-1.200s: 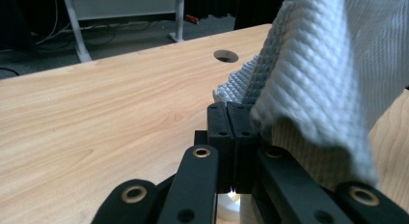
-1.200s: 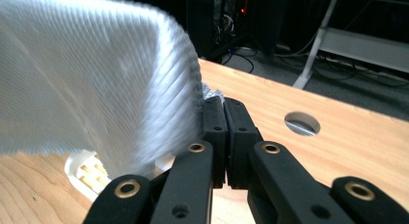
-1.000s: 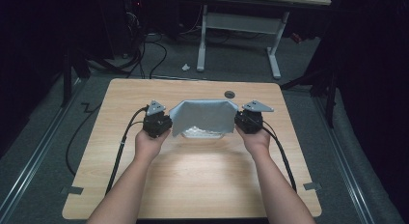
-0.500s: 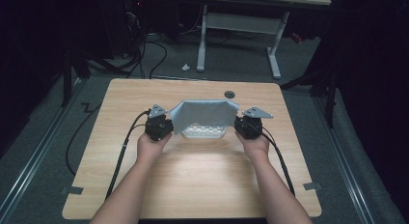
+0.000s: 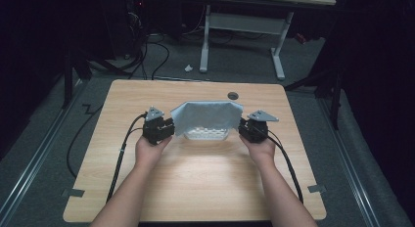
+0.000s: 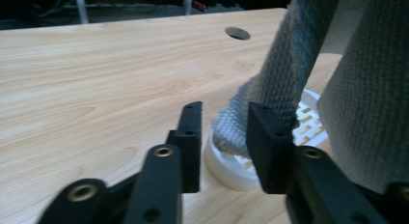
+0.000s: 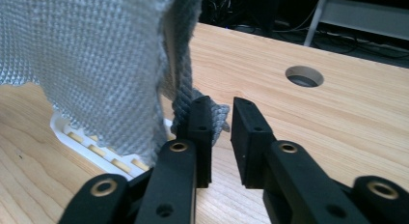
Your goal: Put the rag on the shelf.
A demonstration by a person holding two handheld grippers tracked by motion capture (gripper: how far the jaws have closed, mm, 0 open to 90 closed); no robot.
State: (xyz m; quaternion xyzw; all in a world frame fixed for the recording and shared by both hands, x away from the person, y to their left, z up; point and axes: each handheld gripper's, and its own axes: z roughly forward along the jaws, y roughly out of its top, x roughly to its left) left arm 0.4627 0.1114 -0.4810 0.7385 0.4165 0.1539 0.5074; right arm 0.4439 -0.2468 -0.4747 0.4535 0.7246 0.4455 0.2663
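Both hand-held grippers, left (image 5: 169, 129) and right (image 5: 243, 128), just spread, releasing grey cloth (image 5: 208, 117) over white rack (image 5: 205, 134), mid-frame; next, withdraw.

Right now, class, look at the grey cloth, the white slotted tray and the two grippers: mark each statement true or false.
1. The grey cloth is draped over the white slotted tray. True.
2. The left gripper has its jaws clamped tight on the cloth. False: they have just been opening, with a cloth corner between them.
3. The table has a round hole. True.
4. The right gripper holds the tray up. False: the tray rests on the table.
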